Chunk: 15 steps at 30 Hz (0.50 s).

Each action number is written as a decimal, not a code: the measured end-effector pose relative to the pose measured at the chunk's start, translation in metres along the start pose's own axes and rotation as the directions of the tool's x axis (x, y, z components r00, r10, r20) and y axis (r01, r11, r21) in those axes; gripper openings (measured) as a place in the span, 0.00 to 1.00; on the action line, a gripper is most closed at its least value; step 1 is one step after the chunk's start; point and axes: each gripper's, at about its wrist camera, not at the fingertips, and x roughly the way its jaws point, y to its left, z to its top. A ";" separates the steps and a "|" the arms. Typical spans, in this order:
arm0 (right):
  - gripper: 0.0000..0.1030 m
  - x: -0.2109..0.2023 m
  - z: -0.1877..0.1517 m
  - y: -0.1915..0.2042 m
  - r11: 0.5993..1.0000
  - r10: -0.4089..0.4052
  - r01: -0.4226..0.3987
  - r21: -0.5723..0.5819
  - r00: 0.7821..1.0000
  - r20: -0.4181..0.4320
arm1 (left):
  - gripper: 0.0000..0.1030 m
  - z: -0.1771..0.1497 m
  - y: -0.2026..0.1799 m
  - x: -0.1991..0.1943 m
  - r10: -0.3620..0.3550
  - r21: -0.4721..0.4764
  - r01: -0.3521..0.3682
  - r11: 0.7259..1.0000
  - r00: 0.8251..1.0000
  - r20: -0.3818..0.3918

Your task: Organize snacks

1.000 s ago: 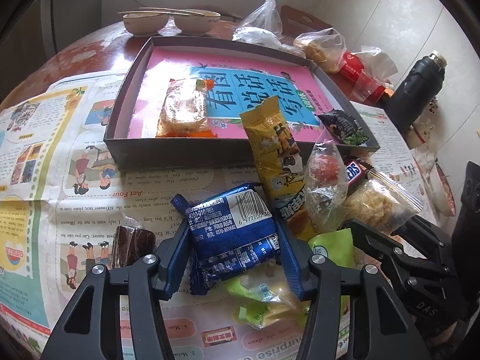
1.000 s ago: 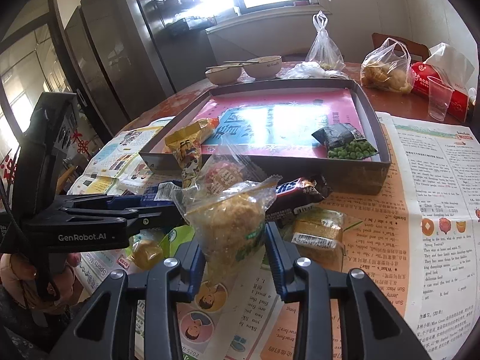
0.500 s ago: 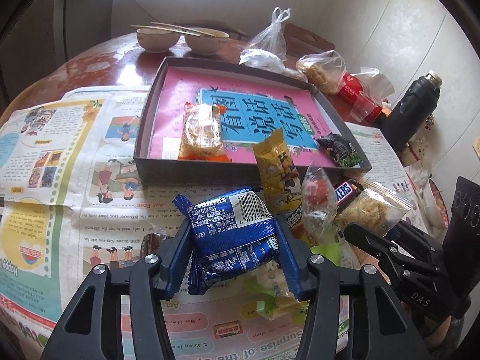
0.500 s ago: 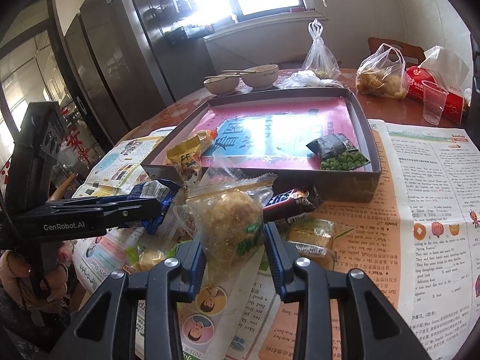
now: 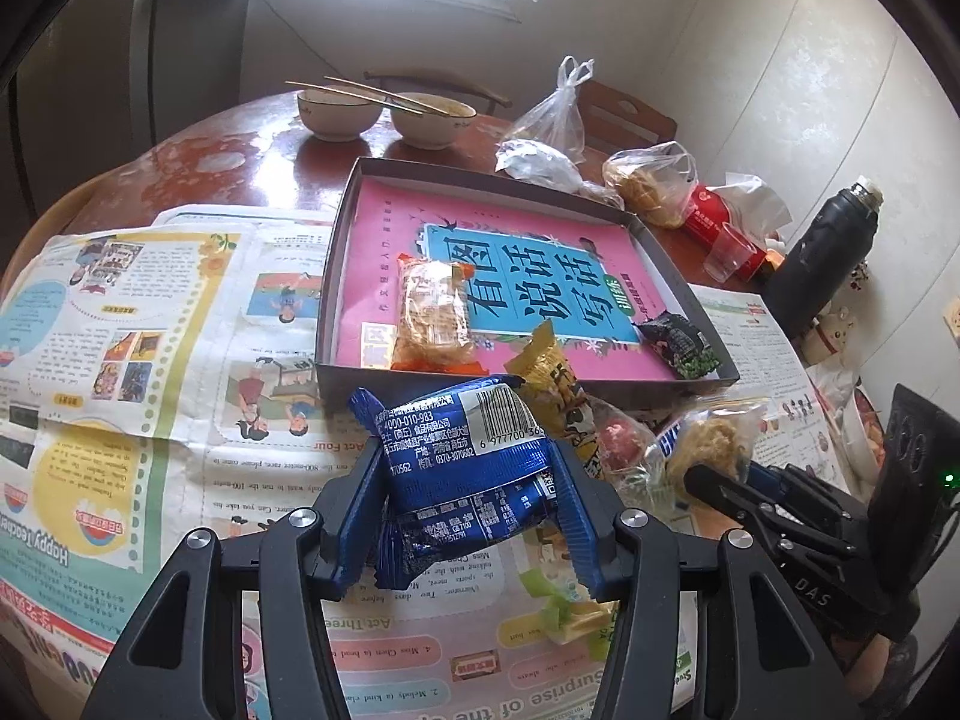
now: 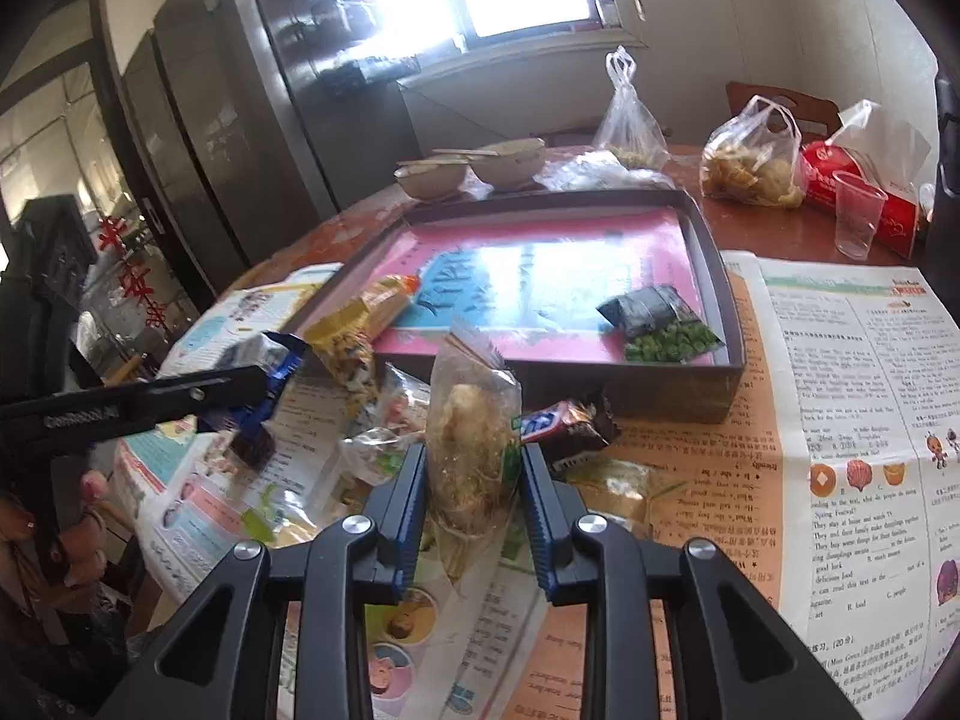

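My left gripper [image 5: 465,480] is shut on a blue snack packet [image 5: 465,456] and holds it above the newspaper, just short of the dark tray [image 5: 342,276]. My right gripper [image 6: 474,468] is shut on a clear bag of tan crispy snack [image 6: 471,450], lifted in front of the tray [image 6: 729,324]. The tray holds an orange cracker pack [image 5: 432,318] and a black pea packet [image 6: 660,324]. A yellow packet [image 5: 555,390], a chocolate bar [image 6: 564,420] and other loose snacks lie before the tray.
Two bowls with chopsticks [image 5: 384,111], plastic bags [image 5: 552,138], a red box with a plastic cup [image 6: 858,213] and a black flask [image 5: 828,252] stand behind and right of the tray. Newspaper [image 5: 120,324] covers the near table.
Both grippers have risen with their packets and drawn back a little; the blue packet and the clear bag now hang higher above the snack pile.
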 end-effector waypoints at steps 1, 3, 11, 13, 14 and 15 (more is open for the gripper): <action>0.30 0.003 -0.001 -0.002 1.000 0.004 -0.004 0.008 1.000 -0.010 | 0.54 0.000 0.000 0.000 0.000 0.001 0.000 1.000 1.000 0.001; 0.30 0.004 -0.002 -0.003 1.000 -0.001 0.001 0.012 1.000 -0.008 | 0.54 0.001 0.001 -0.001 -0.002 0.001 0.002 1.000 1.000 0.002; 0.29 0.005 0.000 -0.002 1.000 -0.001 0.001 0.006 1.000 -0.003 | 0.54 0.004 0.000 -0.003 -0.009 -0.001 0.009 1.000 1.000 0.014; 0.29 0.000 0.003 -0.002 1.000 0.004 -0.004 0.008 1.000 0.017 | 0.54 0.006 0.000 -0.005 -0.011 0.002 0.011 1.000 1.000 0.021; 0.29 -0.002 0.005 -0.002 1.000 0.005 -0.005 0.007 1.000 0.026 | 0.54 0.007 0.000 -0.006 -0.011 0.002 0.011 1.000 1.000 0.025; 0.29 -0.004 0.007 -0.002 1.000 0.003 -0.003 0.006 0.999 0.034 | 0.54 0.008 0.000 -0.006 -0.013 0.000 0.013 1.000 1.000 0.027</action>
